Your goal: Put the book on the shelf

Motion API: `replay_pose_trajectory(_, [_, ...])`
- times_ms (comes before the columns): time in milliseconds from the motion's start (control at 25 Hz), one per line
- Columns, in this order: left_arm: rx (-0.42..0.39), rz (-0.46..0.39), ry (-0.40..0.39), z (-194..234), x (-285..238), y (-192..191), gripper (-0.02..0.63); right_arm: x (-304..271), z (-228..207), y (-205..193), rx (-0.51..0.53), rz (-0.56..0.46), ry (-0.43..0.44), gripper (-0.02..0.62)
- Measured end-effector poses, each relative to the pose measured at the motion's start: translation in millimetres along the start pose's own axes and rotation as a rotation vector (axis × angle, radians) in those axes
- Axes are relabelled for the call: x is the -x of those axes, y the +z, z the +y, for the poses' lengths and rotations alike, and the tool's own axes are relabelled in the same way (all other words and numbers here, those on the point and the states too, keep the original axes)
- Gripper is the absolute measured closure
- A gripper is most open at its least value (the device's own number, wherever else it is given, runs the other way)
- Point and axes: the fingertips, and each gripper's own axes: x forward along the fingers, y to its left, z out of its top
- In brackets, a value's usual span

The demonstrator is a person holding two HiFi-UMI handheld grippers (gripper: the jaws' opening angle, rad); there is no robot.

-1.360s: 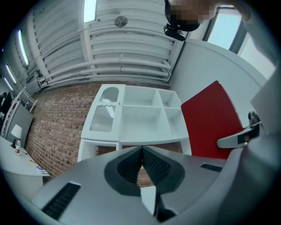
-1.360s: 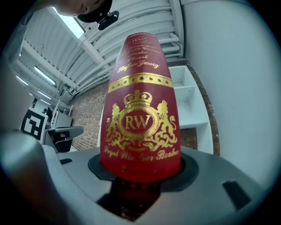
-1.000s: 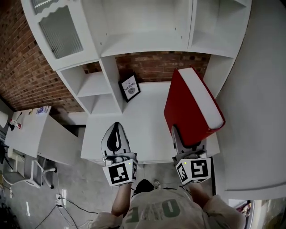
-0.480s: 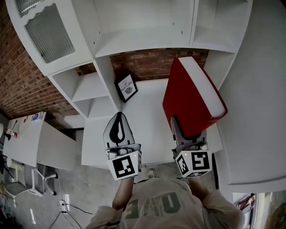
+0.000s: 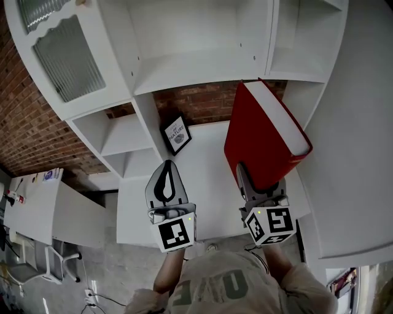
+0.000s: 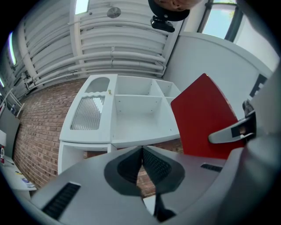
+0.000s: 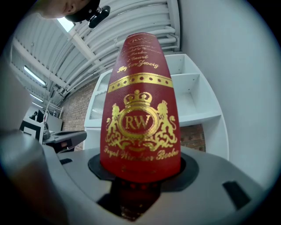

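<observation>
Before the shelf, right hand-held gripper clamps red book.

Bright, even lighting; heavy wide-angle distortion.
Ceiling light strips and a window supply light; the shelf carries faint shadows. Both gripper views bow straight lines, blacken at the corners and blur the close foreground.

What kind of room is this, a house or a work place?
Probably a work or studio space, not a home: a bare brick wall, a plain white shelf unit, and a ribbed metal ceiling with pipes running across it.
</observation>
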Motion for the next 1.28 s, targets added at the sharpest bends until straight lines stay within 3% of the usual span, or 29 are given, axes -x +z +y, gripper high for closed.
replay_pose_trajectory(120, [-0.004,-0.008,-0.014,2,-6,2,0.594,-12,-4,11,-0.006,0.014,0.004,0.353])
replay_pose_trajectory(280, [-0.021,-0.006,-0.037,0,-16,2,0.594,-38,-5,36,-0.067,0.055,0.078,0.353])
replay_pose_trajectory(560, [-0.017,-0.01,-0.068,-4,-29,-2,0.594,-80,-18,110,-0.048,0.057,0.121,0.353])
replay_pose_trajectory(720, [-0.009,-0.003,-0.074,0,-34,-7,0.594,-110,-22,144,-0.099,0.081,0.145,0.353])
replay_pose_trajectory(1040, [0.001,0.05,-0.1,-2,-42,-30,0.594,-158,-29,183,-0.022,0.062,0.11,0.353])
replay_pose_trajectory(1280, [0.01,0.062,-0.094,6,-57,-36,0.594,-208,-29,189,-0.004,0.092,0.094,0.353])
